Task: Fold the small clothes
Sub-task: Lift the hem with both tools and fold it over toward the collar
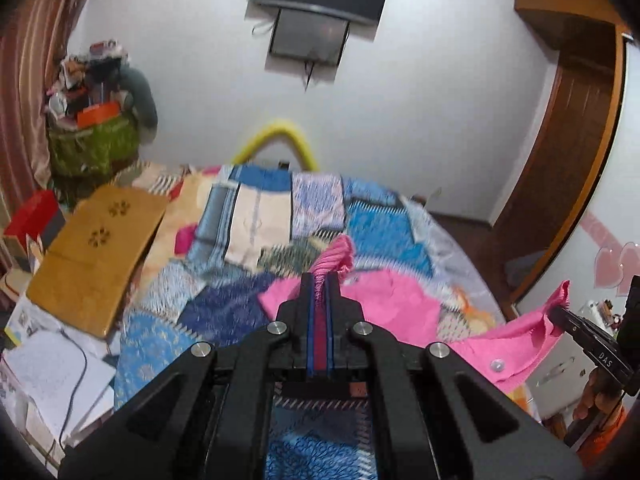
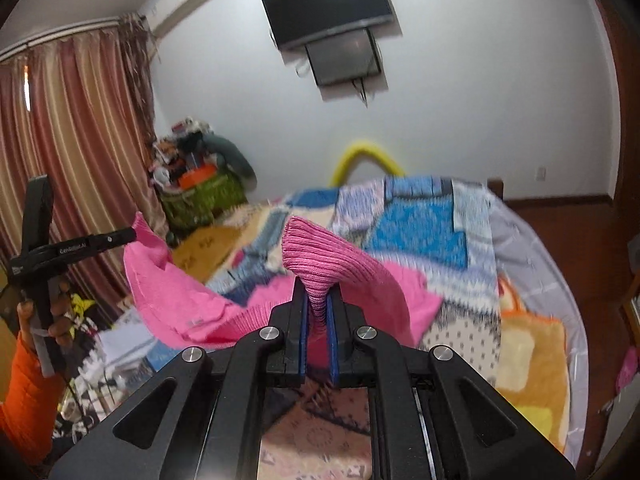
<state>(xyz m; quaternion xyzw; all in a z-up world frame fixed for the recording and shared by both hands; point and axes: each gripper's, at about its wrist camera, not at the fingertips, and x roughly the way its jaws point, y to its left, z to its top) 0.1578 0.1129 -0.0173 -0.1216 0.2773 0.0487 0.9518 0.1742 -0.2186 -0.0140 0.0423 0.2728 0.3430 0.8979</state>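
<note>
— What have you got?

— My left gripper (image 1: 320,280) is pinched tight on a ribbed edge of the pink garment (image 1: 384,300). The right gripper (image 2: 318,296) is clamped on another ribbed edge.

— Where's the cloth?

— Slung between both grippers, up off the patchwork bedspread (image 1: 372,224).

— Anything else?

— A hand (image 2: 56,316) in an orange sleeve (image 2: 24,384) grips the left handle.

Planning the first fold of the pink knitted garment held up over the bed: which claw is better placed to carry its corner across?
Neither clearly: left claw and right claw each pinch a ribbed edge of the pink knitted garment, raised alike.
</note>
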